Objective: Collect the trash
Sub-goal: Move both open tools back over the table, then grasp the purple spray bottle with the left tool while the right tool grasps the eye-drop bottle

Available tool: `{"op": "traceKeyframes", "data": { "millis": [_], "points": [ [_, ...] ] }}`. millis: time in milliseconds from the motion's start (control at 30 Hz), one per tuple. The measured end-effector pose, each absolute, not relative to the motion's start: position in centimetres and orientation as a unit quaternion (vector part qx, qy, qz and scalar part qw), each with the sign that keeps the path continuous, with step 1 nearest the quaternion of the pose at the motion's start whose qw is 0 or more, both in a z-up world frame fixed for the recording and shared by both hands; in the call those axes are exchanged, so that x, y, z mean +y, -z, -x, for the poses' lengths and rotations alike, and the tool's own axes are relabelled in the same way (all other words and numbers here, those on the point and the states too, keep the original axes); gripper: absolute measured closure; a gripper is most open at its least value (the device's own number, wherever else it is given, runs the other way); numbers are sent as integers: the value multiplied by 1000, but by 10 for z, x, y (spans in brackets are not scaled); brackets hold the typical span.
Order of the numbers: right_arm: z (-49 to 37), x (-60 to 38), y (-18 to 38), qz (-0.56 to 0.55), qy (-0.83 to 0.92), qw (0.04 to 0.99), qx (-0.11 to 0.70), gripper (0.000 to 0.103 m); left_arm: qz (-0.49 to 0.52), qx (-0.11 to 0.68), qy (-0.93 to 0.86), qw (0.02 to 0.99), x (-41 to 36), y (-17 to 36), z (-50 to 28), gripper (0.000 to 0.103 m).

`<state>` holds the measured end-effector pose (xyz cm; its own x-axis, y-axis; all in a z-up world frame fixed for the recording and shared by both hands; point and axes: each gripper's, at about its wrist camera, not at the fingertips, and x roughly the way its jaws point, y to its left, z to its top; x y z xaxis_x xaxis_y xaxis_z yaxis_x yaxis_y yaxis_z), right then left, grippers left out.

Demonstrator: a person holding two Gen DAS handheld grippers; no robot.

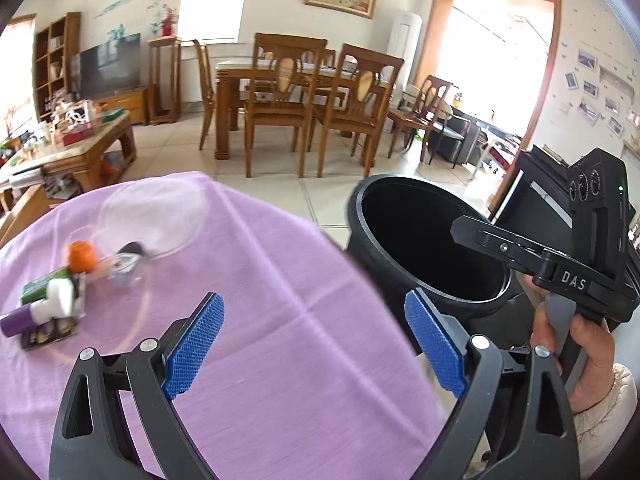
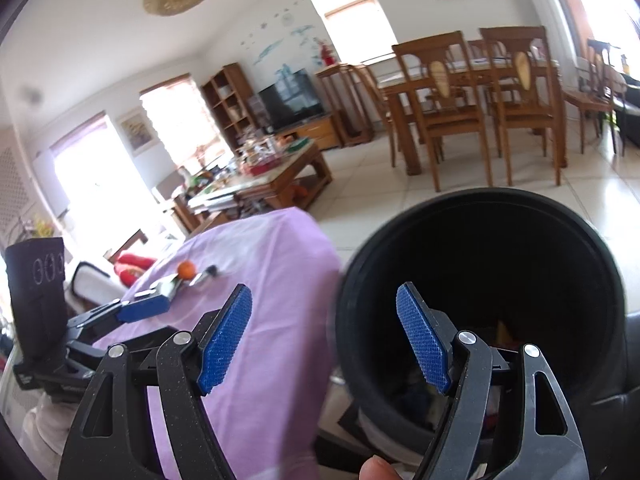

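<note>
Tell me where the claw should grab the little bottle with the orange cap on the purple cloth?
Probably around its orange cap, the roundest, clearest part. The bottle seems to lie on its side among other trash, so come down from above with the left claw, which is open and empty, fingers either side of the cap. Blur hides the finer shape.

Left gripper (image 1: 314,340) hung jaws wide, blue pads empty, over a table with a lilac cloth (image 1: 256,280). Black round bin (image 1: 372,256) stood just beside the table's right edge. Clear plastic dish (image 1: 156,220) and a blurred trash cluster with an orange cap (image 1: 82,256) lay far left. Right gripper (image 1: 560,256), hand-held, sat beside the bin.
</note>
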<state>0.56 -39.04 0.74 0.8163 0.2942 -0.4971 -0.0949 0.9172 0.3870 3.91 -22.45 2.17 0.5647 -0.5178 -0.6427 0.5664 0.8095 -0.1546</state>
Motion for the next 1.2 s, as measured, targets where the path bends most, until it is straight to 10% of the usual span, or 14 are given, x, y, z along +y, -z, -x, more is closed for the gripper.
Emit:
{"op": "traceKeyframes", "data": {
  "millis": [533, 633, 1200],
  "points": [
    [-109, -201, 5, -106, -195, 911, 348, 29, -53, 351, 174, 918, -27, -3, -97, 14],
    [-128, -183, 10, -95, -194, 908, 360, 29, -76, 370, 167, 911, -11, 5, -116, 35],
    [-234, -129, 50, -29, -138, 887, 440, 39, -200, 389, 243, 866, -27, 30, -129, 56]
  ]
}}
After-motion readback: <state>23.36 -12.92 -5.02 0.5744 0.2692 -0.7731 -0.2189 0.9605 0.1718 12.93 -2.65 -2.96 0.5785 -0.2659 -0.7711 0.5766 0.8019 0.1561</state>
